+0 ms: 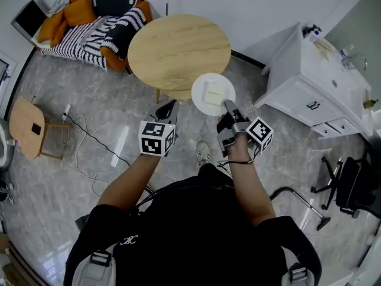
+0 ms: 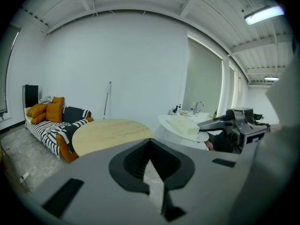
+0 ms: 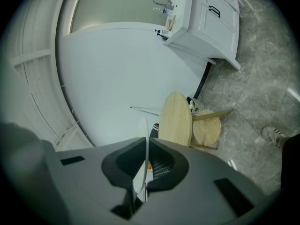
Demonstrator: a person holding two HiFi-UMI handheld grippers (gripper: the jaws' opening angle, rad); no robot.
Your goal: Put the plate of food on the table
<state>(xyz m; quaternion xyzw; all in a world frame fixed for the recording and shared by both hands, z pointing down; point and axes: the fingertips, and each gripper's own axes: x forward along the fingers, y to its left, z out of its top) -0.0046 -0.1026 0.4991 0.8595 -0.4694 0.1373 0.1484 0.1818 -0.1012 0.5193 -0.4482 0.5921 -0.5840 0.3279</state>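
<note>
A white plate (image 1: 213, 94) with a pale square piece of food (image 1: 212, 90) hangs level beside the near right edge of the round wooden table (image 1: 178, 49). My right gripper (image 1: 228, 106) is shut on the plate's near rim. In the right gripper view the plate (image 3: 145, 139) runs edge-on between the jaws of the right gripper (image 3: 145, 159), with the table (image 3: 176, 120) beyond. My left gripper (image 1: 171, 106) is shut and holds nothing, just left of the plate. The left gripper view shows the shut left gripper (image 2: 150, 142), the table (image 2: 110, 132) and the plate (image 2: 183, 126).
A sofa (image 1: 95, 19) with orange cushions stands behind the table. A white sink cabinet (image 1: 318, 85) is at the right, a black chair (image 1: 351, 186) nearer. A small wooden stool (image 1: 30, 127) and a floor cable (image 1: 89, 145) lie at the left.
</note>
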